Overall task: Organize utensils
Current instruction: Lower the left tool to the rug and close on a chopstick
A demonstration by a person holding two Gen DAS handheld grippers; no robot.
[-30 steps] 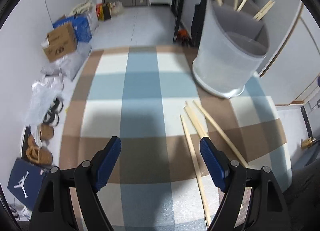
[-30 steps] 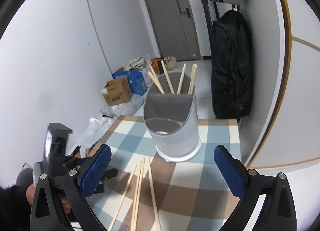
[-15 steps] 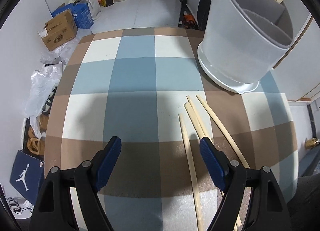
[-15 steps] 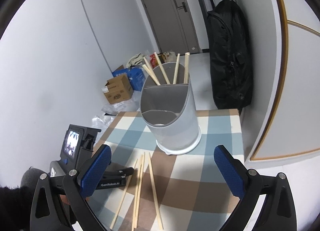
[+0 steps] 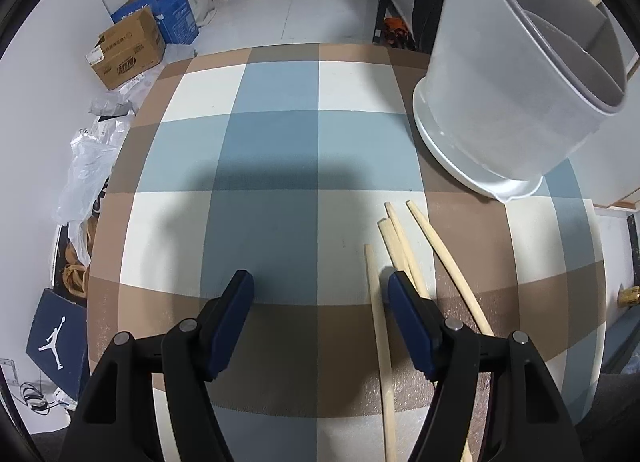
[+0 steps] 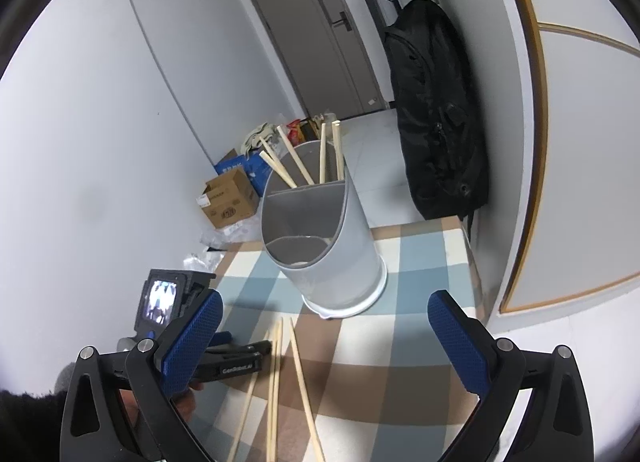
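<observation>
Even indoor light, your soft shadow on the blue-brown checked tablecloth, heavy fisheye bending, black vignetted corners, sharp focus.

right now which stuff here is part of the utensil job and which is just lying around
Job:
loose chopsticks on the table
holder
chopsticks in the holder
left gripper, open
right gripper, open

Lying about:
cardboard box
blue box
plastic bags
shoebox
black bag
</observation>
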